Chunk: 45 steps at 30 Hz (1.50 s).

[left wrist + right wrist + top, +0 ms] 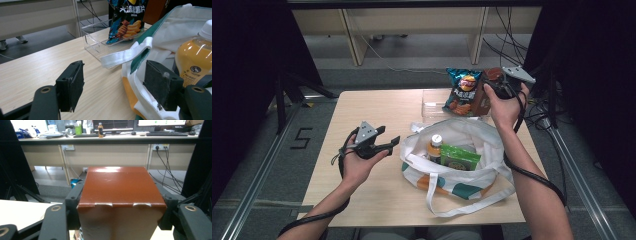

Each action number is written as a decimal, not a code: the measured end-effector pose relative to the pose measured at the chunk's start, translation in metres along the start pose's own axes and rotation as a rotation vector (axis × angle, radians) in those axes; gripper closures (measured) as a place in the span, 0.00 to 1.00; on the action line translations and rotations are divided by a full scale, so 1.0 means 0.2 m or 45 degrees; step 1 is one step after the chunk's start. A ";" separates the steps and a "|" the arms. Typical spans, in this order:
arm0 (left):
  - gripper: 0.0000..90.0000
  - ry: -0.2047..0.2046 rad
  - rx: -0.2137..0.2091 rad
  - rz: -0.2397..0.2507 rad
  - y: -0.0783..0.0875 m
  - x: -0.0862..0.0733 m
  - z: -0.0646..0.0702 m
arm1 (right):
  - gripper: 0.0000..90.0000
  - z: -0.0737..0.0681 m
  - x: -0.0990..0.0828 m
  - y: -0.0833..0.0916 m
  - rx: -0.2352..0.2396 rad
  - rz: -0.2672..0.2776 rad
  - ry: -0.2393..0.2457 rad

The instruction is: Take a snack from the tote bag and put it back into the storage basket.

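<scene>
A light wooden table (pixel 377 110) stands on a grey floor, with black curtains at both sides and dark cables trailing on the floor behind it. Beyond it runs a pale desk (pixel 105 138) carrying monitors, keyboards and a small bottle.

On the table lies a white tote bag (pixel 462 172) with teal and orange patches, its mouth open and its straps loose. Inside it stand an orange juice bottle (pixel 436 146) with a white cap and a green snack packet (pixel 459 159), side by side. Behind the bag, at the far edge, sits a clear plastic tray (pixel 432 105) with a blue chip bag (pixel 463 91) leaning in it.

The right gripper (pixel 499 87) is held above the far right corner of the table, its jaws pressed against the two sides of a reddish-brown carton (pixel 122 195). The carton is a glossy box with a flat folded top and stands upright between the jaws, just beside the chip bag.

The left gripper (pixel 387 137) hovers just left of the tote bag, jaws spread wide with nothing between them, pointing toward the bag's rim.
</scene>
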State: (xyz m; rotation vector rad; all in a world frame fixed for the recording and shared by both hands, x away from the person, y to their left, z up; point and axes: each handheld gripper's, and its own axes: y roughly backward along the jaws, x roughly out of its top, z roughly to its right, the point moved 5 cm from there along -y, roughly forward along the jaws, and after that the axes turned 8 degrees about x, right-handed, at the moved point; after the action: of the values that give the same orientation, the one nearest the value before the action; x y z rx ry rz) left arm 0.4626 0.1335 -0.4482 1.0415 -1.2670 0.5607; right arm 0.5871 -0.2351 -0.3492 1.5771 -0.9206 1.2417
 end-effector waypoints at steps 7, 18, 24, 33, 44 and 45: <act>0.35 -0.004 0.002 0.003 0.00 0.00 0.00 | 0.44 0.01 -0.01 -0.01 -0.009 -0.007 0.005; 0.35 0.006 0.006 0.004 0.00 0.00 -0.01 | 0.44 0.02 -0.05 -0.05 -0.030 -0.037 -0.001; 0.35 0.008 0.001 0.008 0.00 0.00 -0.01 | 0.44 0.02 -0.06 -0.07 -0.040 -0.039 0.015; 0.35 -0.002 0.001 -0.001 -0.01 0.00 0.00 | 0.43 0.02 -0.10 -0.10 -0.036 -0.075 0.005; 0.35 -0.002 0.003 0.002 0.00 0.00 0.00 | 0.43 0.03 -0.15 -0.13 -0.036 -0.117 0.047; 0.35 0.002 0.001 0.004 0.00 0.00 0.00 | 0.43 0.03 -0.16 -0.14 -0.036 -0.126 0.024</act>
State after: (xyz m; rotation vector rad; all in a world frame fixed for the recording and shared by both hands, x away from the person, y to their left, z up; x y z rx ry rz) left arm 0.4635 0.1337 -0.4479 1.0397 -1.2675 0.5647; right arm 0.6071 -0.2310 -0.3860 1.5671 -0.8350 1.1674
